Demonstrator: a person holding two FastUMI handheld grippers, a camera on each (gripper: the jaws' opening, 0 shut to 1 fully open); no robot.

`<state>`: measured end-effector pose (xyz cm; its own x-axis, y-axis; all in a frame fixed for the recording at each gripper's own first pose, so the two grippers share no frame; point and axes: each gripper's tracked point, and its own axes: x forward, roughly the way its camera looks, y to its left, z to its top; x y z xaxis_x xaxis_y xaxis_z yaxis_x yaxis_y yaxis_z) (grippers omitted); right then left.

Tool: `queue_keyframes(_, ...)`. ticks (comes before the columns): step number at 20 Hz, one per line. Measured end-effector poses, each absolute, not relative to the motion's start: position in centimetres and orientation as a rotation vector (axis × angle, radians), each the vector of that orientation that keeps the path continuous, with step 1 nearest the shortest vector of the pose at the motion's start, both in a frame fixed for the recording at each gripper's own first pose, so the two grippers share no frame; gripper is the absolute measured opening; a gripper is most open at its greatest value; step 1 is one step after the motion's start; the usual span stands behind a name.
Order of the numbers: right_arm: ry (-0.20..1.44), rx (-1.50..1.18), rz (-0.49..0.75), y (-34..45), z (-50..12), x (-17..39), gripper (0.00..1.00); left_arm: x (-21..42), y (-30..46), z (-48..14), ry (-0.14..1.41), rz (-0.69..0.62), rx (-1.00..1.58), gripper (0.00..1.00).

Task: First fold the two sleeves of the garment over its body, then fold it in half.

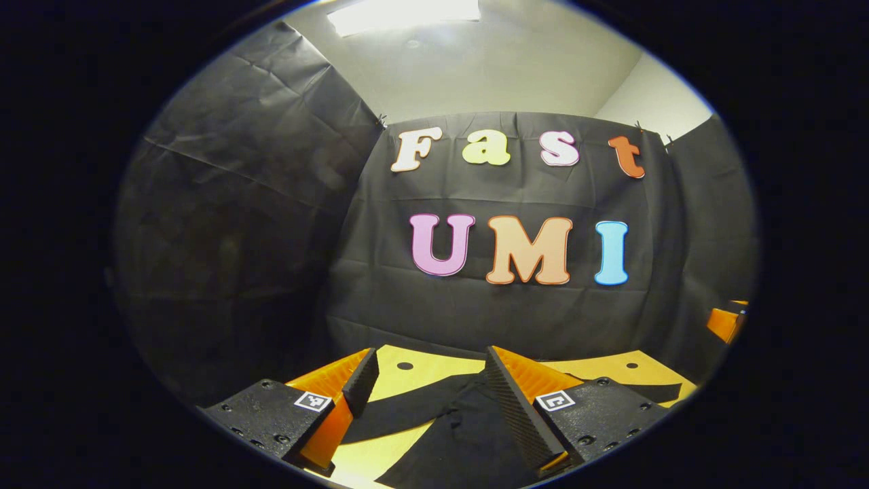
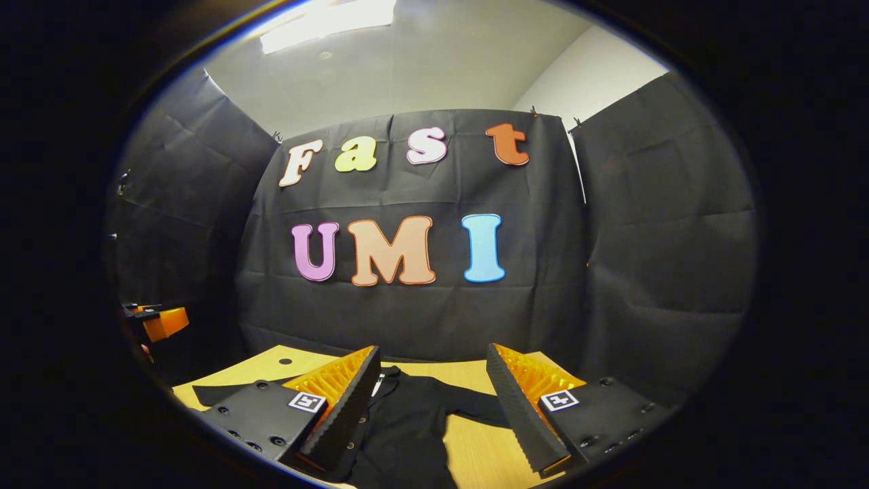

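A black long-sleeved cloth garment (image 2: 407,428) lies flat on the yellow wooden table (image 2: 475,441) (sleeves spread left and right). Near it, the left gripper (image 1: 428,390) and right gripper (image 2: 431,397) hover above, jaws wide apart, holding nothing.

Garment (image 2: 407,428): plain black, no pattern seen. Table (image 2: 475,441) beneath the garment: light yellow-tan wood tone, dotted with small dark holes. Left gripper (image 1: 424,390) and right gripper (image 2: 434,394) above the table: orange fingers faced with black ribbed pads, black bodies marked with black-and-white square tags.
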<state>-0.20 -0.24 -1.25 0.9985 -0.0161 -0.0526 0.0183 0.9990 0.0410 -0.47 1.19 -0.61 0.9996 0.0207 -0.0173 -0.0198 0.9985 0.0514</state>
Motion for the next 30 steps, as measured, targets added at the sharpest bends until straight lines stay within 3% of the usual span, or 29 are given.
queue_keyframes(17,0.084,0.037,-0.054,0.0,-2.3,-0.3,0.99,-0.1,2.3,-1.4,0.043,0.017,0.055,0.92)
queue_keyframes(30,0.063,0.008,-0.106,0.6,-1.9,2.8,0.98,2.7,3.3,-2.1,0.052,-0.035,0.064,0.92)
